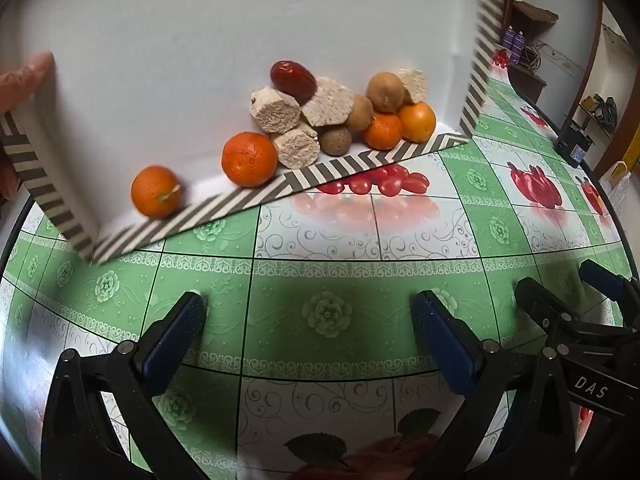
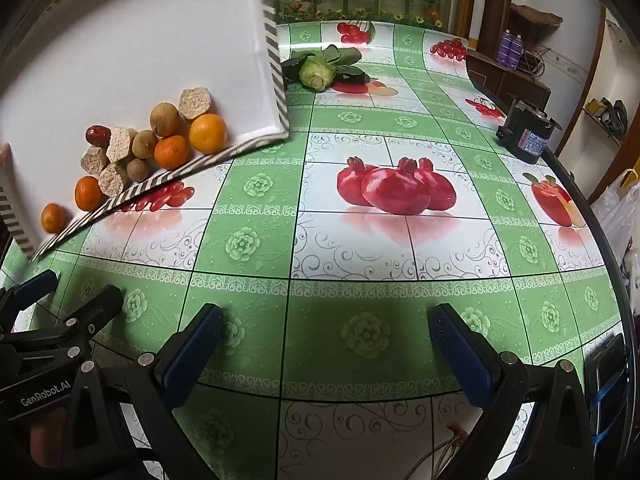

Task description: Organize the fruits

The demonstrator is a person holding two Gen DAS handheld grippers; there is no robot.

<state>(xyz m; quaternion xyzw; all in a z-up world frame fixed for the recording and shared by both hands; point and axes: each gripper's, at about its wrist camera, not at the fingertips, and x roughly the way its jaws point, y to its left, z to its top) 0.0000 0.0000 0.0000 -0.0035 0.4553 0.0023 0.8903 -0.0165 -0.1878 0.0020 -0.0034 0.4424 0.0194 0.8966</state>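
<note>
A white tray (image 1: 360, 160) with a grey chevron rim is tilted up, its near edge resting on the table. A hand (image 1: 20, 80) holds its left side. Fruit has piled against the lower rim: several oranges (image 1: 249, 159), brown longans (image 1: 335, 140), a red date (image 1: 292, 77) and beige porous chunks (image 1: 276, 110). One orange (image 1: 155, 191) sits apart at the left. The pile also shows in the right wrist view (image 2: 172, 152). My left gripper (image 1: 308, 316) is open and empty above the tablecloth, short of the tray. My right gripper (image 2: 326, 328) is open and empty beside it.
The table wears a green and white cloth (image 2: 360, 280) printed with pomegranates and cherries. A leafy green vegetable (image 2: 320, 70) lies behind the tray. A black box (image 2: 526, 130) stands at the right table edge. Shelves and bottles (image 2: 510, 50) stand beyond.
</note>
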